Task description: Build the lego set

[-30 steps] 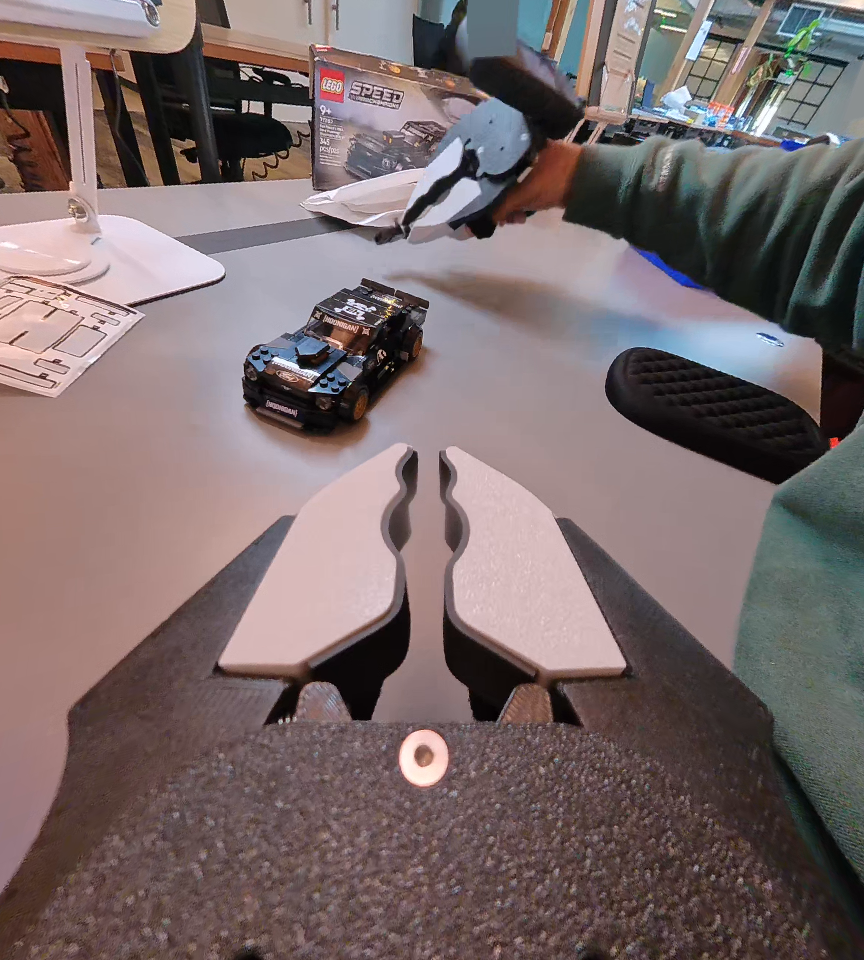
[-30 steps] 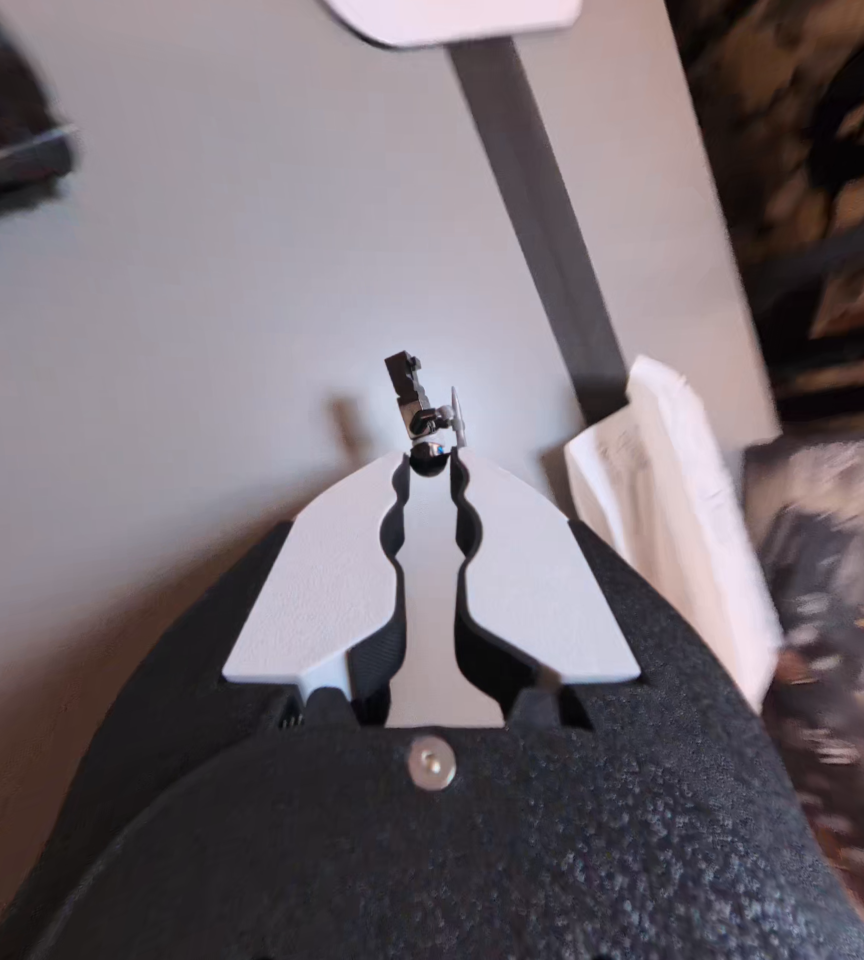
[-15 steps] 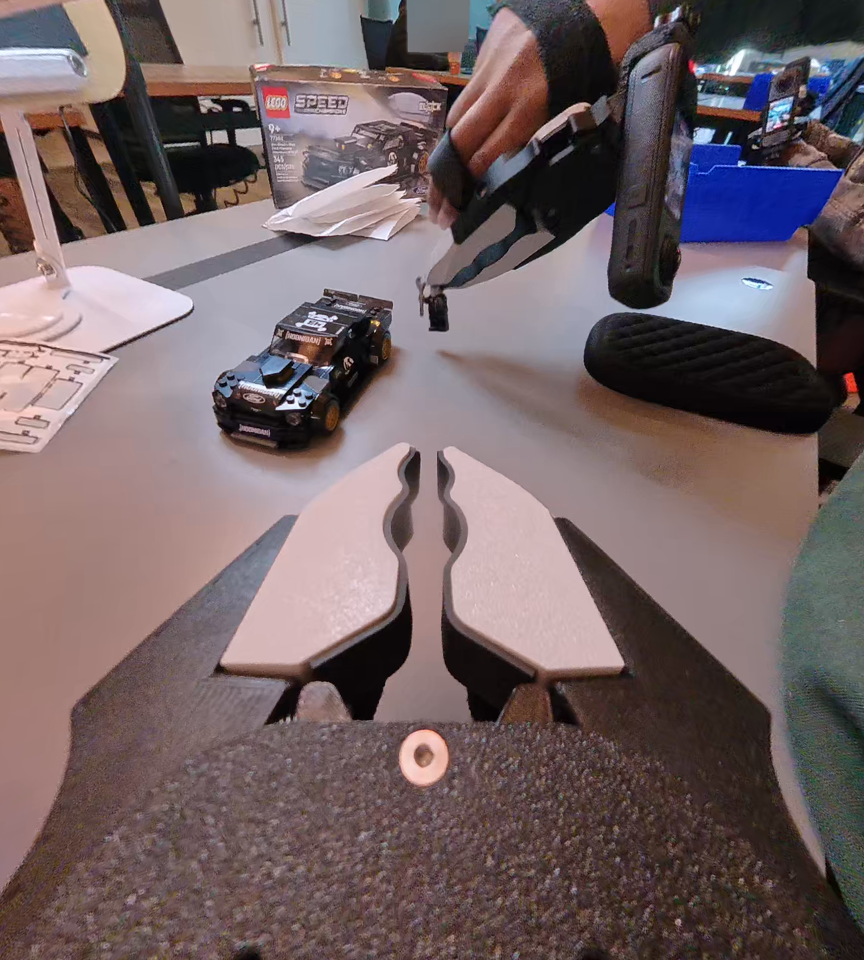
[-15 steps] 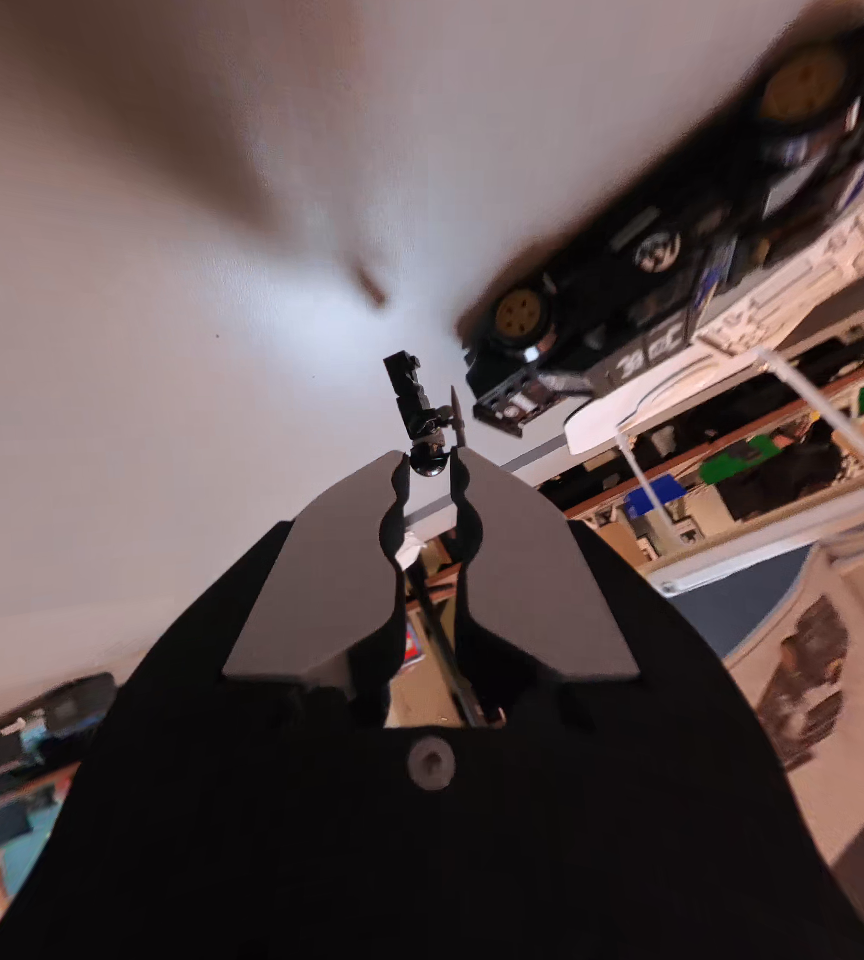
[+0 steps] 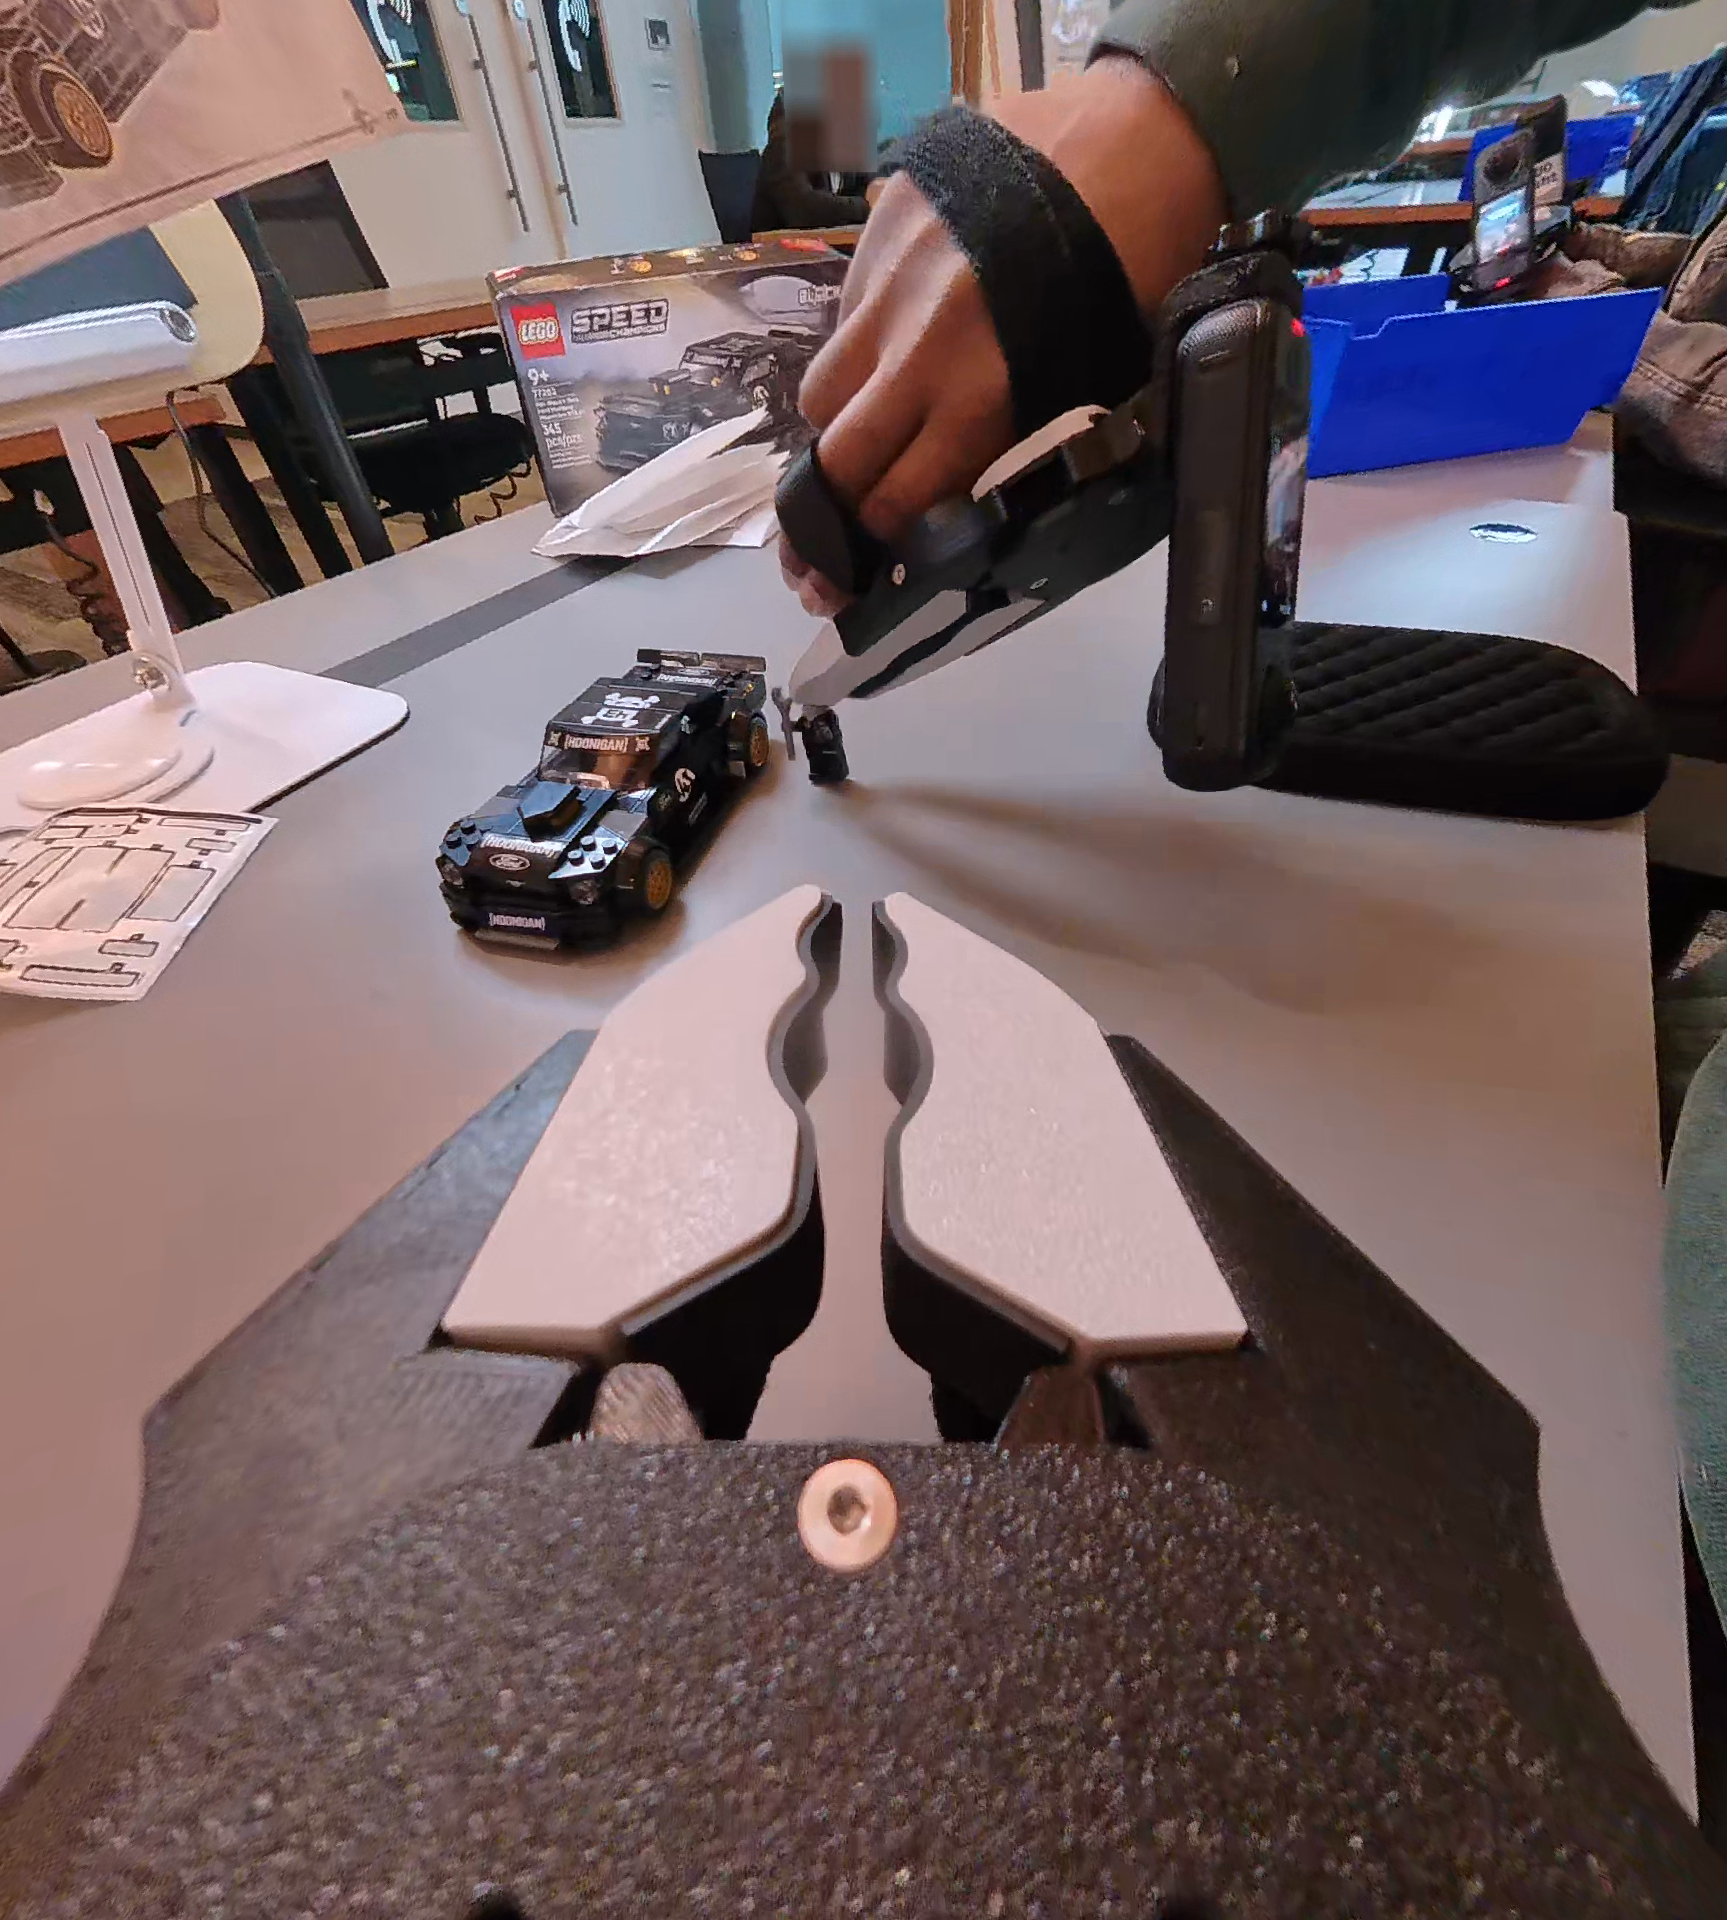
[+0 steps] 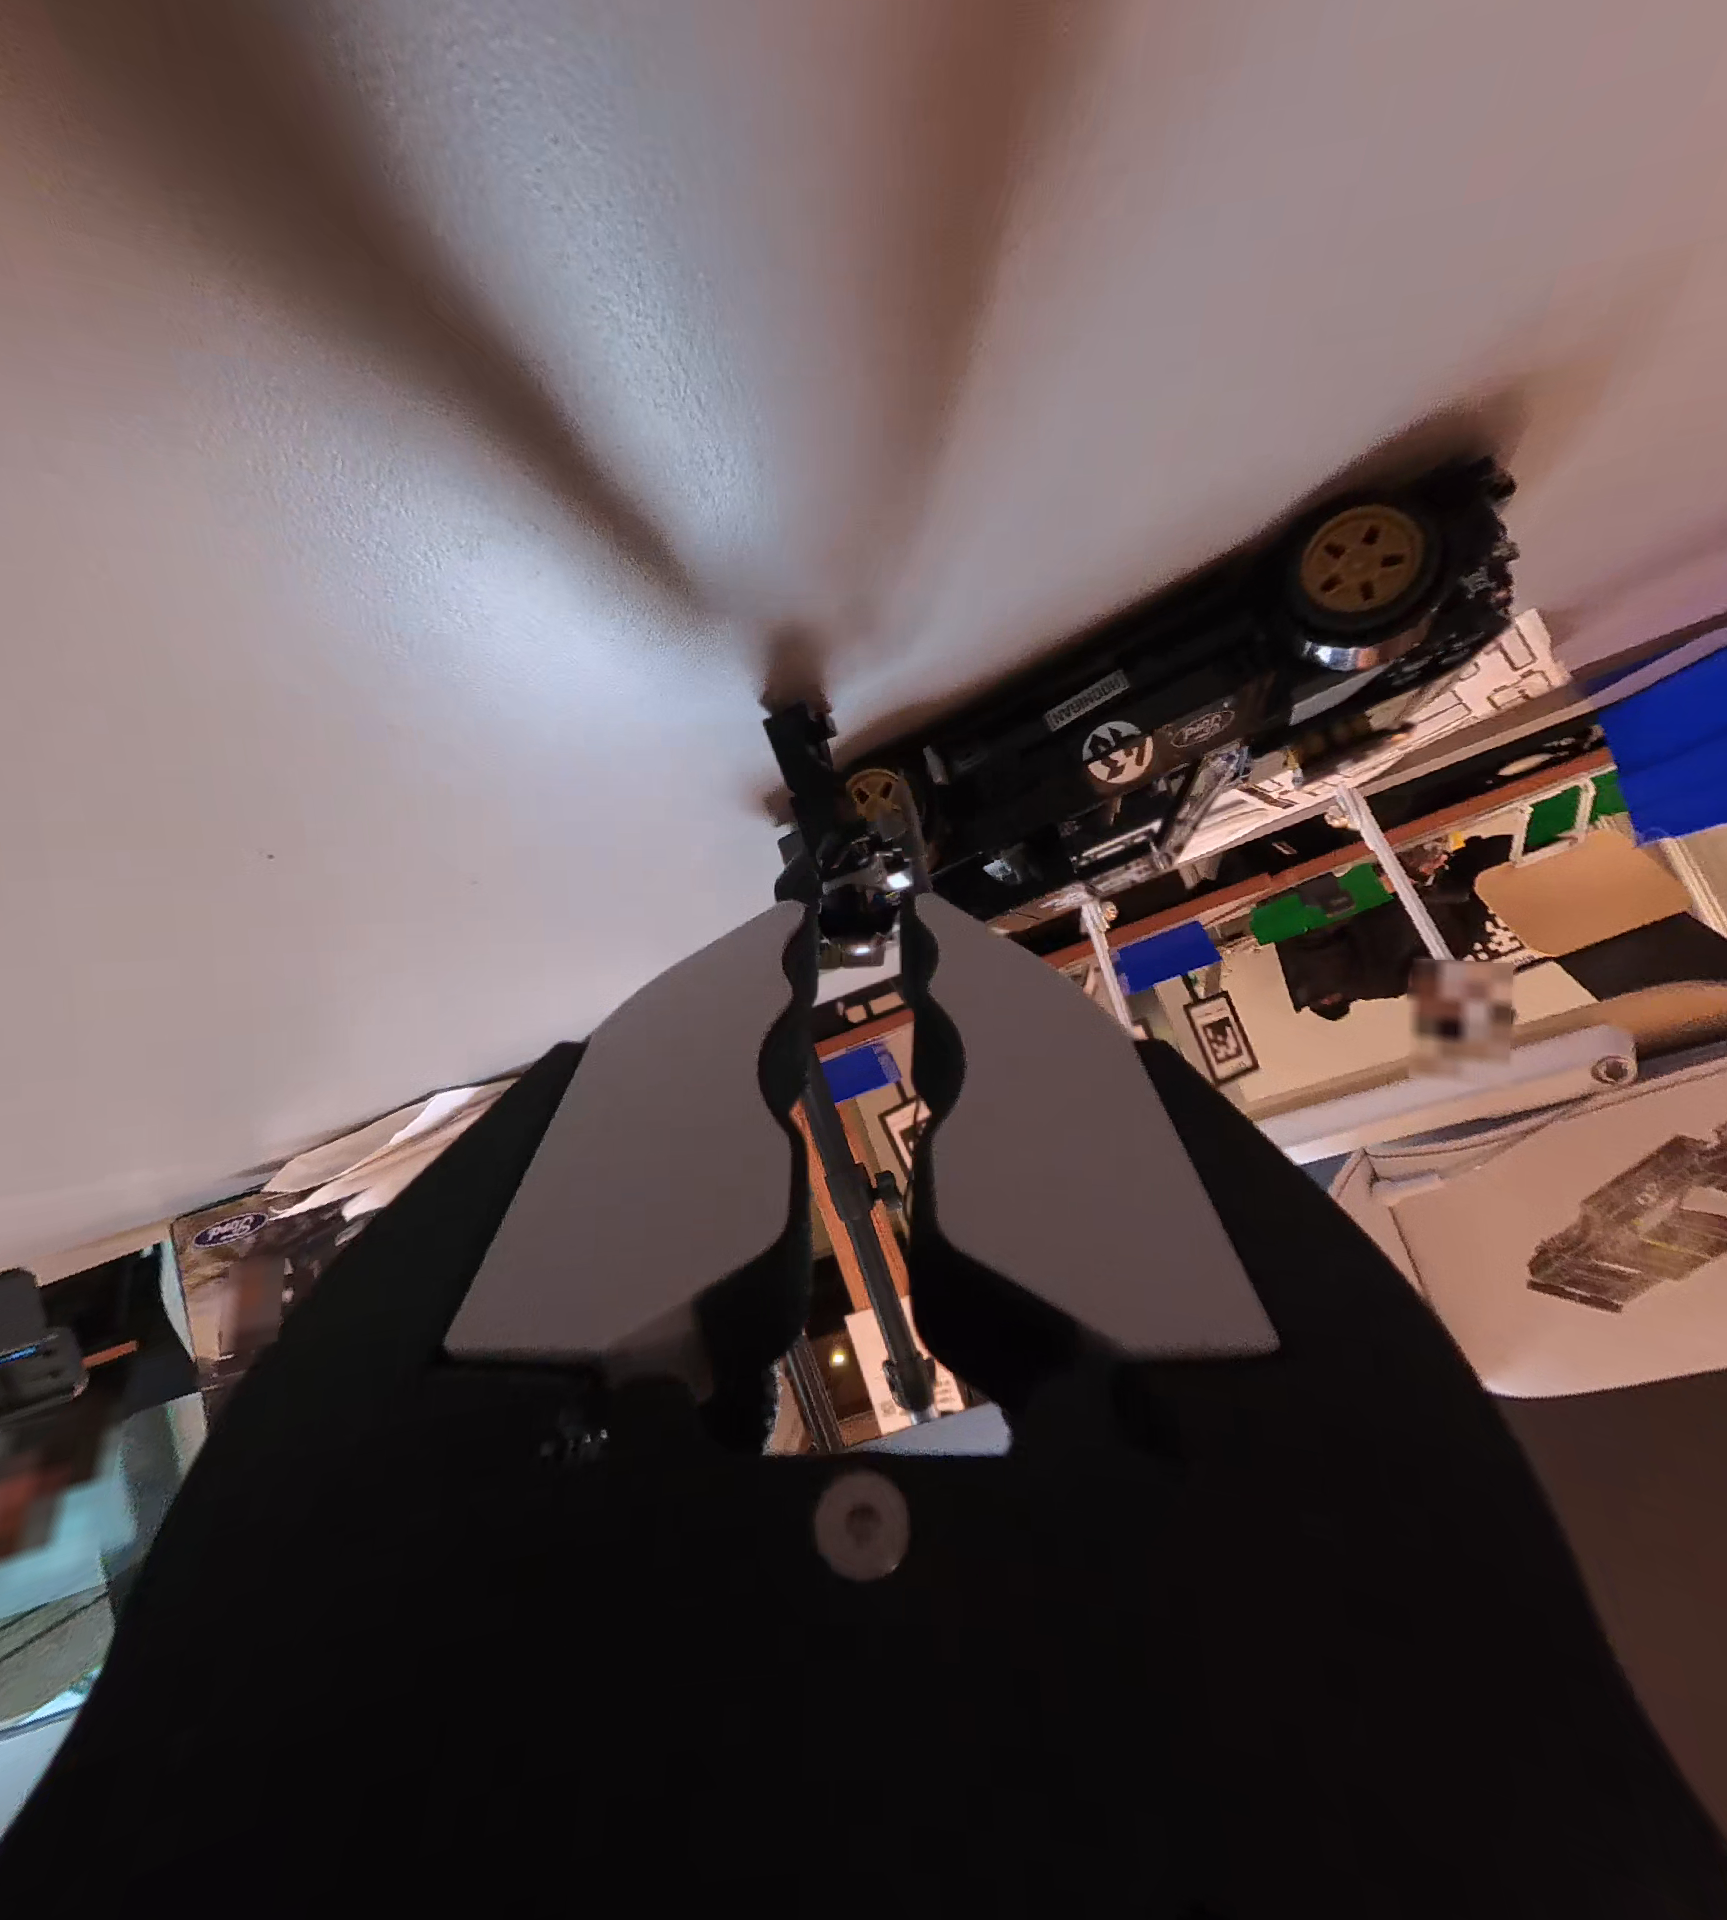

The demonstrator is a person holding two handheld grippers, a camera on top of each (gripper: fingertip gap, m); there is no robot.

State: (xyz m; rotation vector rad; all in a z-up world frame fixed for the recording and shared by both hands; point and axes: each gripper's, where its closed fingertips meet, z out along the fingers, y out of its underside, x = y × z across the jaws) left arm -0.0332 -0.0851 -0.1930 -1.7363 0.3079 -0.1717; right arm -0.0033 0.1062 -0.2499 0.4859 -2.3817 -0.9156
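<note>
One figure [image 5: 824, 744], pinched in the right gripper [image 5: 809, 694], has dropped to the table [image 5: 1254, 1039] beside the car [image 5: 610, 800]'s rear; the left gripper [image 5: 851, 914] stays nearly closed, empty.

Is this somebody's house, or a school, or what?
Probably an office or workshop, not a house. The grey table sits among more desks, office chairs and glass doors, with blue bins behind.
</note>
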